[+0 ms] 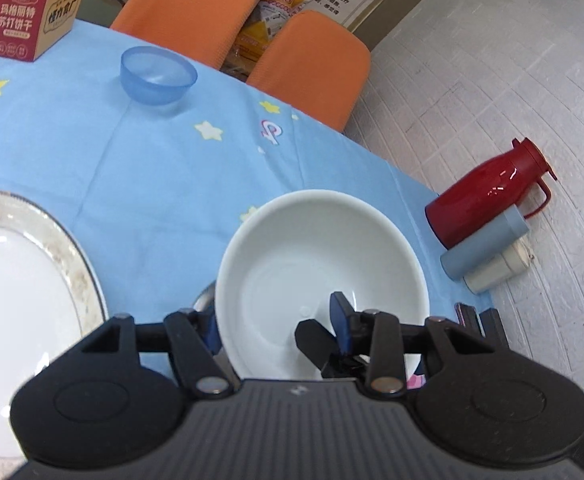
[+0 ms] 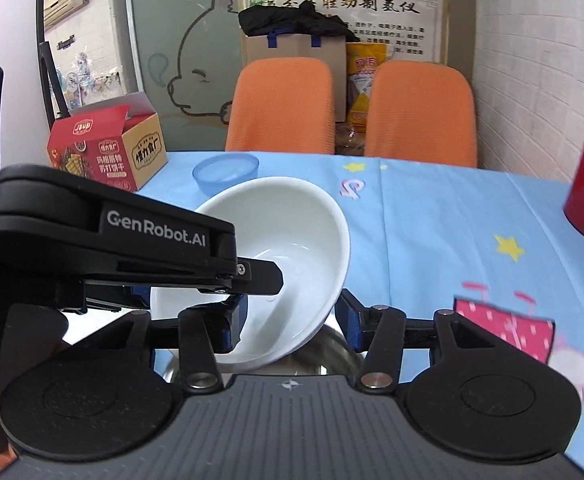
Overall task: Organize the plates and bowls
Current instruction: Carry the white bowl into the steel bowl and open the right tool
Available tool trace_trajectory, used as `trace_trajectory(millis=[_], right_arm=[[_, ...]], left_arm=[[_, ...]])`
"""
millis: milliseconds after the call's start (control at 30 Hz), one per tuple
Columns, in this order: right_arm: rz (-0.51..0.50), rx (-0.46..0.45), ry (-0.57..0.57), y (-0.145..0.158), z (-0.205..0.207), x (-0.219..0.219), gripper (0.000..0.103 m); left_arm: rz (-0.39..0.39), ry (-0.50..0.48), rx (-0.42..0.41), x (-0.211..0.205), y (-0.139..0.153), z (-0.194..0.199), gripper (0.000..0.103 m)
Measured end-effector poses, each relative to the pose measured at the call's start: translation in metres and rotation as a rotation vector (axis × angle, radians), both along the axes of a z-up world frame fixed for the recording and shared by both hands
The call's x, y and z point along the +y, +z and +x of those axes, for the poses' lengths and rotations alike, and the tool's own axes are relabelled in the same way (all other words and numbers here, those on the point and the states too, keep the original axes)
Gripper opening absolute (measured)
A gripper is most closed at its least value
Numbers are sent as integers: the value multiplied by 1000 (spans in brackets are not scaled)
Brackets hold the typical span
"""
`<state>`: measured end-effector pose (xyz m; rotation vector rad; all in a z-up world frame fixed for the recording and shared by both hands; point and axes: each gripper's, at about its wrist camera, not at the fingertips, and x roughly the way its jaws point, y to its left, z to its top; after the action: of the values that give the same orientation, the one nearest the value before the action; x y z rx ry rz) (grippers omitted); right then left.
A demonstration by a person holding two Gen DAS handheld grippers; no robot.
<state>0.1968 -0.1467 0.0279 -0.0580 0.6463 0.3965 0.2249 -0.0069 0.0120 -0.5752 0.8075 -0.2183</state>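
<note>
A white bowl (image 1: 323, 268) is tilted above a steel bowl (image 2: 315, 356) on the blue tablecloth. My left gripper (image 1: 276, 328) has one finger inside the white bowl and one outside its left wall, closed on the rim. My right gripper (image 2: 292, 320) also straddles the white bowl (image 2: 292, 248), one finger inside and one outside on the right, apart from the wall. The left gripper's body (image 2: 108, 240) crosses the right wrist view. A blue plastic bowl (image 1: 158, 74) stands at the far side. A large white plate (image 1: 20, 280) with a patterned rim lies at the left.
A red biscuit box (image 1: 20, 8) stands at the far left corner. A red thermos (image 1: 487, 192) and a grey-blue flask (image 1: 487, 246) stand at the table's right edge. Two orange chairs (image 2: 280, 104) are behind the table.
</note>
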Motion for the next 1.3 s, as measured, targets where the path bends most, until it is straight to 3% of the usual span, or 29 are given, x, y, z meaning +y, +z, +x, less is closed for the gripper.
trace_trajectory(millis=[233, 533, 667, 767, 1033, 1100, 1300], right_arm=[[14, -18, -44, -9, -34, -1, 93], [42, 17, -67, -25, -25, -7, 94], [54, 33, -69, -33, -19, -9, 94], [67, 37, -77, -38, -19, -12, 95], [158, 11, -122, -36, -23, -31, 101], [137, -20, -156, -33, -25, -33, 103], [142, -41, -213, -31, -29, -49, 103]], left_arm=[[34, -33, -11, -8, -6, -28, 38], [43, -49, 35, -13, -25, -16, 39], [90, -37, 21, -13, -27, -11, 40], [102, -30, 3, -9, -26, -8, 47], [44, -35, -32, 1, -20, -6, 61], [41, -28, -53, 3, -15, -8, 70], [58, 1, -84, 11, -7, -10, 73]])
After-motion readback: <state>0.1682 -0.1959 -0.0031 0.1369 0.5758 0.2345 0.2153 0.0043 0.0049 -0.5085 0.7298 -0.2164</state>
